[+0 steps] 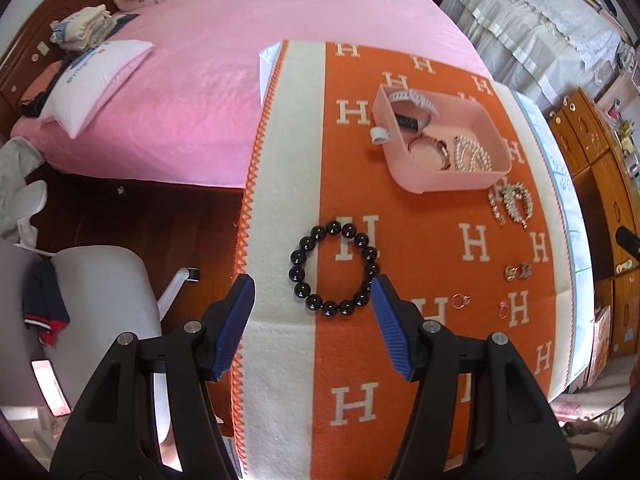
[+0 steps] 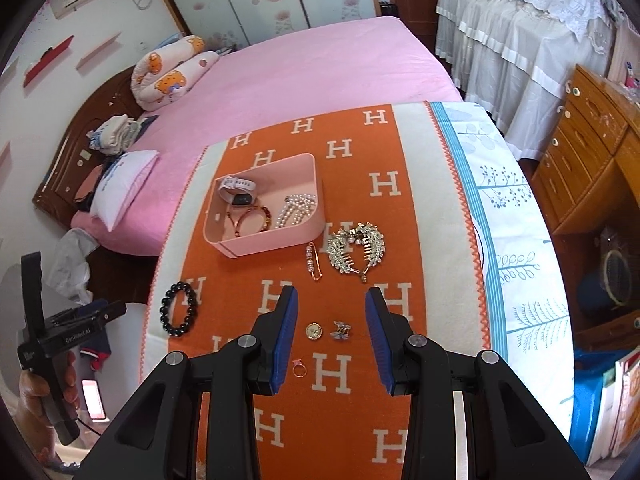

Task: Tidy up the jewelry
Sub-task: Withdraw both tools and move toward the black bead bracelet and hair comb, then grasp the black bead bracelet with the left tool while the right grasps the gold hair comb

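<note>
Left gripper [image 1: 313,289] spread above black bead bracelet [image 1: 334,268], right gripper [image 2: 331,305] spread, empty, over gold button [image 2: 313,331] and small clip [image 2: 340,330]; pink tray [image 2: 308,164] beyond.

Black bead bracelet [image 1: 334,268] flat on cloth; pink tray [image 1: 440,182] holds pearls.

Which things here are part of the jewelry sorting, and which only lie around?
For the job: pink tray, black bead bracelet, leaf-shaped hair comb, pearl pin, gold ring.

Lying about: pillow, folded clothes, phone.
</note>
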Motion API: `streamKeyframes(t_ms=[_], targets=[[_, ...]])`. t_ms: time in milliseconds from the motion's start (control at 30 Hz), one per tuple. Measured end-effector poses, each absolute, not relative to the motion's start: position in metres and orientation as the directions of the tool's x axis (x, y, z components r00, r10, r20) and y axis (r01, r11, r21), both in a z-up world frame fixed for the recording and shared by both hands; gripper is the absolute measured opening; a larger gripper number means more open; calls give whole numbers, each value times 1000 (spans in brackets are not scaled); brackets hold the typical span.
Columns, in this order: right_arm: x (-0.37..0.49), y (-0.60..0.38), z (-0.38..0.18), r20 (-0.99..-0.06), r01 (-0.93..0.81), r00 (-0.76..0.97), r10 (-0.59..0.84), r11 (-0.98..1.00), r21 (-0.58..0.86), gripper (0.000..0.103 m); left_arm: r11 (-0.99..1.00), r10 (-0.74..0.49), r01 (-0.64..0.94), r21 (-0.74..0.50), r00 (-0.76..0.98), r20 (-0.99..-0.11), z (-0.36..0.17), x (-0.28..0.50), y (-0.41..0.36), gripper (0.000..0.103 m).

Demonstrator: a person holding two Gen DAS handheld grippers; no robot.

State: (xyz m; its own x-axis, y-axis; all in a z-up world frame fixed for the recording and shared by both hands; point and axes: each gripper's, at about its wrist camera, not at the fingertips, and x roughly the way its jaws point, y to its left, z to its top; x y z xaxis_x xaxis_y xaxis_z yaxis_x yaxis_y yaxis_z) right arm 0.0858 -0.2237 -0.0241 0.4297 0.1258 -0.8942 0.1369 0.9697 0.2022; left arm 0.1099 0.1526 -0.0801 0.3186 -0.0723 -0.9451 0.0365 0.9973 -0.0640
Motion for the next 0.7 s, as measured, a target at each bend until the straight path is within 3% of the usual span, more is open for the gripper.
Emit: streamKeyframes(t_ms=[333, 700], targets=[[109, -228, -80, -922, 257, 372, 108, 942, 214, 35, 994, -70, 94, -48, 247, -966, -148, 140, 162, 58], [168, -250, -147, -955, 275, 275, 113, 943, 190, 35, 998, -31, 58, -20, 188, -982, -199, 161, 154, 58]])
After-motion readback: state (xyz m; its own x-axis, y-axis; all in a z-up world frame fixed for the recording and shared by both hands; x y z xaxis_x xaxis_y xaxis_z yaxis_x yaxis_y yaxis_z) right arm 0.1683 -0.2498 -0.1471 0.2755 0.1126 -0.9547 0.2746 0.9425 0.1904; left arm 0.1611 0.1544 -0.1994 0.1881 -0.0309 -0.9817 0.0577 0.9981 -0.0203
